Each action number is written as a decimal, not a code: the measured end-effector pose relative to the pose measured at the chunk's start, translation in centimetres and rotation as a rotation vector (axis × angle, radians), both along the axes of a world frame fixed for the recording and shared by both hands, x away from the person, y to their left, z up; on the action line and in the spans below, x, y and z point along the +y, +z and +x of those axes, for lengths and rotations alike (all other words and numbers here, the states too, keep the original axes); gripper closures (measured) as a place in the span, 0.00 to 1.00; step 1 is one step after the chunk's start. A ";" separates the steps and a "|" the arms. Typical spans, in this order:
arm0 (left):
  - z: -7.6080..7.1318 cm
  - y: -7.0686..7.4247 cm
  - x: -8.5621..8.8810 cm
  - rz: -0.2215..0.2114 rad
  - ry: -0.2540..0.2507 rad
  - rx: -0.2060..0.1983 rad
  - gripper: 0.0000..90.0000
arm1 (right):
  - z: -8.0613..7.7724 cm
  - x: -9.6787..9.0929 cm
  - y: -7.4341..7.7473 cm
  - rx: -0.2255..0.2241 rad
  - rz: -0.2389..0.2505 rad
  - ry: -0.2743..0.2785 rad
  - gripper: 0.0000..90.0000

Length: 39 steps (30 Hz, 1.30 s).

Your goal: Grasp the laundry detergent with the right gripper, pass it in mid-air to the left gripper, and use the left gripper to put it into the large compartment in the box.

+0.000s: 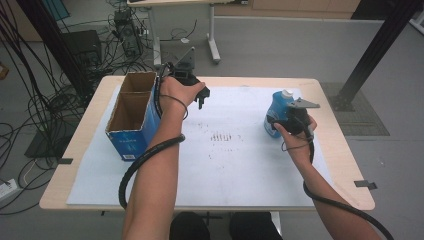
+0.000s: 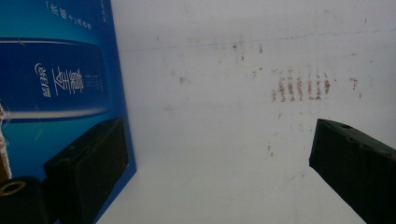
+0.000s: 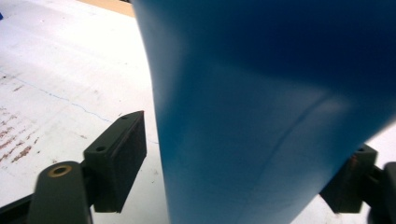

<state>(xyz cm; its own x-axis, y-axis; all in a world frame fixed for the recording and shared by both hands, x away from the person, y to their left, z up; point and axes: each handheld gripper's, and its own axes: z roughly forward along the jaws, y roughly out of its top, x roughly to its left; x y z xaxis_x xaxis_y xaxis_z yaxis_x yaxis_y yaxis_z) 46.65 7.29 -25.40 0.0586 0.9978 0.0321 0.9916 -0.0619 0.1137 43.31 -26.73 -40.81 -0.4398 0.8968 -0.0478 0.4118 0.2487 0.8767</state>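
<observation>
Right now the blue bottle (image 1: 276, 114) stands tall on the right side of the white mat (image 1: 225, 165), between the two jaws of the right gripper (image 1: 278, 120), which sit half closed with a small gap on one side, so no real hold yet. Far off, the left gripper (image 1: 202, 95) hangs wide open and empty beside the blue box (image 1: 134, 134). Up close, blue covers the bottle's far side and its foot.

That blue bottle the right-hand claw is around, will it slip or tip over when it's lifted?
The blue bottle looks like smooth plastic, so it may be slippery; in the right gripper view its glossy wall bulges between the right gripper jaws. It stands upright and tapers to a narrow white cap, so a push up high could tip it. Plastic, so probably not fragile.
</observation>
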 end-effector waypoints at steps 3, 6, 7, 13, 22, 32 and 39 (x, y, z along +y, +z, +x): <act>0.0 0.0 0.0 0.000 0.001 0.000 0.06 | 0.0 0.0 -0.1 0.002 0.001 0.001 0.31; 0.1 0.0 0.0 0.002 0.000 0.002 0.06 | 0.1 -0.1 -0.1 0.009 0.006 0.001 0.34; 0.1 0.0 0.1 0.002 0.001 0.002 0.06 | 0.1 -0.2 -0.2 0.009 0.005 0.001 0.35; 0.2 -0.1 0.1 0.001 0.002 0.002 0.06 | 0.1 -0.3 -0.2 0.009 0.009 -0.001 0.44; 0.2 0.0 0.1 -0.001 0.000 -0.001 0.06 | 0.2 -0.3 -0.2 0.013 0.022 -0.006 0.46; 0.0 0.2 0.3 0.000 0.008 -0.008 0.06 | 0.2 -0.4 -0.2 0.013 0.024 -0.008 0.46; 0.0 0.3 0.3 0.000 0.007 -0.010 0.06 | 0.2 -0.4 -0.2 0.014 0.028 -0.008 0.46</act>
